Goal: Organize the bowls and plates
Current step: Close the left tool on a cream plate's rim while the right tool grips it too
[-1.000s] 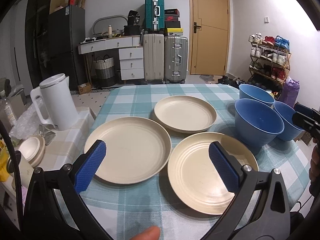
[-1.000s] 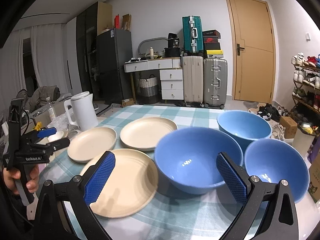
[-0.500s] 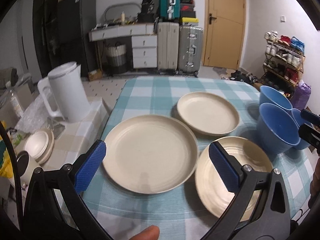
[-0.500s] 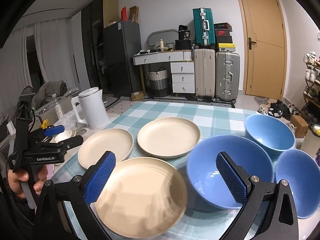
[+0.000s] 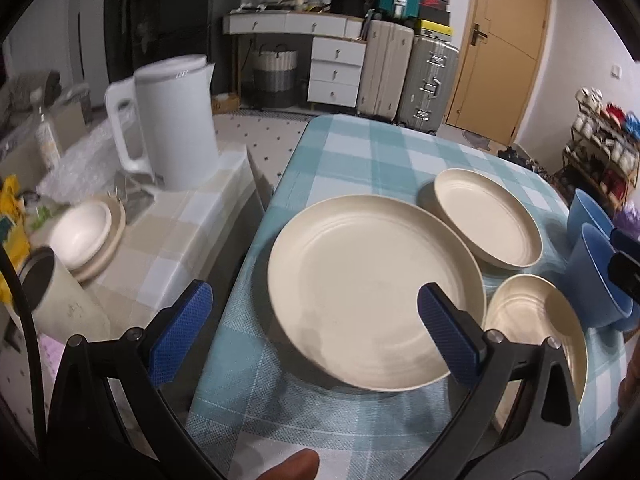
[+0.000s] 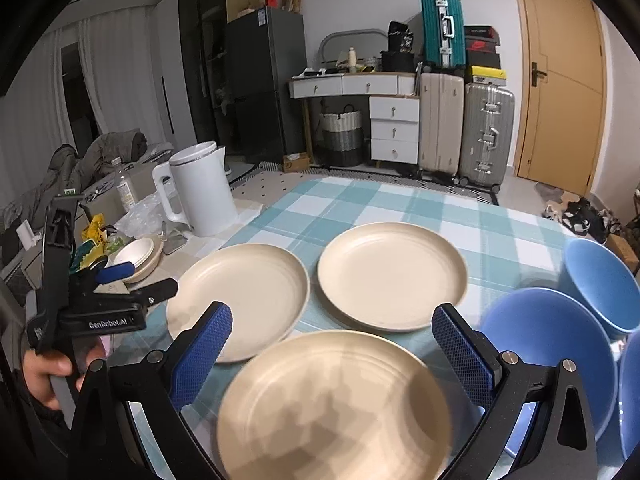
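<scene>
Three cream plates lie on the checked table. In the left wrist view the left plate (image 5: 372, 292) is nearest, the far plate (image 5: 486, 216) behind it, the near-right plate (image 5: 532, 328) beside it. My left gripper (image 5: 316, 332) is open and empty, its right finger above the left plate's near rim. In the right wrist view my right gripper (image 6: 332, 348) is open and empty above the near plate (image 6: 332, 408); the left plate (image 6: 240, 296) and far plate (image 6: 392, 276) lie beyond. Three blue bowls (image 6: 548, 352) stand at the right.
A white kettle (image 5: 168, 128) stands on a lower side table (image 5: 180, 224) left of the dining table, with a small white bowl (image 5: 82, 232) and a cup (image 5: 60, 304). The table's left edge (image 5: 248, 264) is close. Suitcases and a door are behind.
Both grippers have swung left. The left gripper now faces the left plate and the table's left edge; the right gripper has moved from the bowls to above the near plate.
</scene>
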`<state>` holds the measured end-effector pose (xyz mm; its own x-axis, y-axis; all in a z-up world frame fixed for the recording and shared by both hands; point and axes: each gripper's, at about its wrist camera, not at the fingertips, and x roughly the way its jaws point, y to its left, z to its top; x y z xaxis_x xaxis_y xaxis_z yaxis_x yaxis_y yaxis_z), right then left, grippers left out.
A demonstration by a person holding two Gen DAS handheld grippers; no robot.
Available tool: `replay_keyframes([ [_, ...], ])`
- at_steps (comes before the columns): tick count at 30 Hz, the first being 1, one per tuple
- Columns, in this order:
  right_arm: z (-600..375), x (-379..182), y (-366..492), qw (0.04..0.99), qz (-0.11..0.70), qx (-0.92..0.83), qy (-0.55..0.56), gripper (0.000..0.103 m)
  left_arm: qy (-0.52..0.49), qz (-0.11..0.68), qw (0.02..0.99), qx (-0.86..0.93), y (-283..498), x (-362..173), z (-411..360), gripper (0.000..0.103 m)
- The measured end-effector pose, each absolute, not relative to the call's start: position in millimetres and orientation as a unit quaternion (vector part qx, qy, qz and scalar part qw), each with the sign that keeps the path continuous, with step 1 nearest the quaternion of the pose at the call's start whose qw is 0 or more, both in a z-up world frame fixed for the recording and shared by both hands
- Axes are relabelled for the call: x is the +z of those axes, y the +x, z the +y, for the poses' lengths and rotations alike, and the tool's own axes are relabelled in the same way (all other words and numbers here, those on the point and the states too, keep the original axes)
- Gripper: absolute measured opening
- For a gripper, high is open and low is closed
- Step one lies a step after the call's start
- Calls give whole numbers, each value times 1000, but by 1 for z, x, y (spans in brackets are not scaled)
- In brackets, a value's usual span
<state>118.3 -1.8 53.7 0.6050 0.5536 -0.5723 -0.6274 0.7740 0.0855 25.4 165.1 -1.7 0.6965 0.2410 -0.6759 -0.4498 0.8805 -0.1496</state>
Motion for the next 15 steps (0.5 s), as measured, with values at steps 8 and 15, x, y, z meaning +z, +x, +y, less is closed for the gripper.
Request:
replay_keyframes([
  [8,56,27,140,871,338,344,-96,96,-190,360,893,190,29,-34,196,98],
  [15,95,-5,163,844,384,360,-106,81,-233,379,878,179,31,-54,210,84],
])
